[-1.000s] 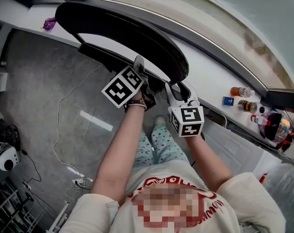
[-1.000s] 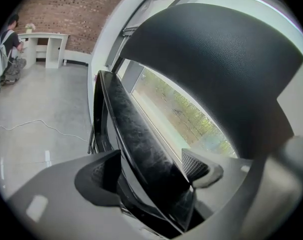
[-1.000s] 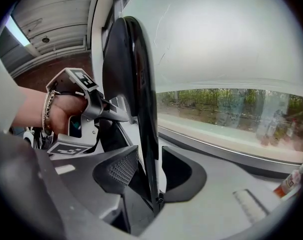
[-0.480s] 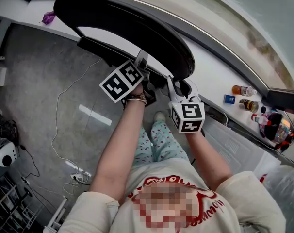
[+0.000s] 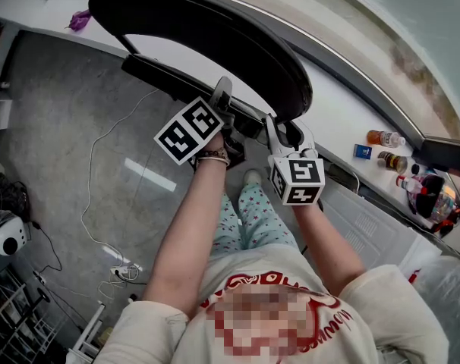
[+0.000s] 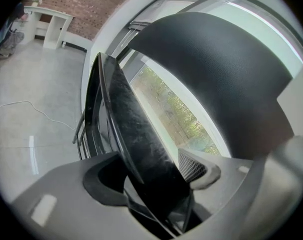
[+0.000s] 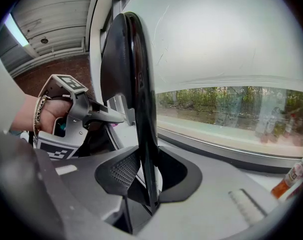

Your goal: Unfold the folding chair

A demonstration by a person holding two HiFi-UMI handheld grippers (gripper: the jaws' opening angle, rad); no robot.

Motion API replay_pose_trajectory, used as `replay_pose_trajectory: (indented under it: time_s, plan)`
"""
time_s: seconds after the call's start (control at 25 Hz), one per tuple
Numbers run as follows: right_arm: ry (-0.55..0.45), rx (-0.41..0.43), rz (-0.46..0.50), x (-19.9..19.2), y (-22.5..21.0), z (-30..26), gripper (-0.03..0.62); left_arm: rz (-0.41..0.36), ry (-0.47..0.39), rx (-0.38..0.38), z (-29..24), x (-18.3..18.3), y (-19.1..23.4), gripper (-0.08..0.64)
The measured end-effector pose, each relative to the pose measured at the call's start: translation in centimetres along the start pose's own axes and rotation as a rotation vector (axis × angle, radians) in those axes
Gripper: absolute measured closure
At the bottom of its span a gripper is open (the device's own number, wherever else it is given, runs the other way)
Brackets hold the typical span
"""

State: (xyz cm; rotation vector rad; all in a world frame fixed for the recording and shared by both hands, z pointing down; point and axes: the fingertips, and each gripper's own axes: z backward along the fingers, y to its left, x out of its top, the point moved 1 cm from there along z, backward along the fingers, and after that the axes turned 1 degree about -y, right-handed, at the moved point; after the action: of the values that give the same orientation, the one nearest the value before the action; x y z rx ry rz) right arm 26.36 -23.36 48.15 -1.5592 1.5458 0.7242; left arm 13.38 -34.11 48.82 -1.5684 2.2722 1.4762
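The black folding chair (image 5: 215, 36) stands folded against the white sill, its curved panel above a black bar (image 5: 165, 76). My left gripper (image 5: 224, 101) is shut on the glossy black panel (image 6: 136, 134), whose edge runs between its pads (image 6: 204, 174). The matte curved panel (image 6: 211, 69) arches above it. My right gripper (image 5: 279, 131) holds a thin black panel (image 7: 137, 84) edge-on between its pads (image 7: 122, 171). Its jaws have just closed in and then eased slightly, with the panel still gripped. The left gripper (image 7: 114, 118) shows beside that panel.
Bottles (image 5: 383, 139) and small items line the white sill (image 5: 336, 120) at right. A white cable (image 5: 93, 173) and a power strip (image 5: 118, 268) lie on the grey floor. The person's legs (image 5: 249, 218) are below the grippers. A white shelf unit (image 6: 51, 26) stands far left.
The chair's curved panel has shifted a little to the right and away from the bar. The left gripper has rolled slightly. Both grippers stay on the chair.
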Motion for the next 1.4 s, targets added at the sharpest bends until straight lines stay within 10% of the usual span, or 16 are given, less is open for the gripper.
replay_pose_trajectory:
  time_s: [0.44,1.4]
  plan:
    - [0.011,-0.033,-0.06,-0.9,-0.3,-0.5,0.465,0.008,0.005,0.039,4.6,-1.7,4.2,0.312]
    - [0.045,-0.041,-0.142,-5.1,0.5,-1.5,0.46,0.329,0.094,0.054,11.7,-8.2,18.4,0.333]
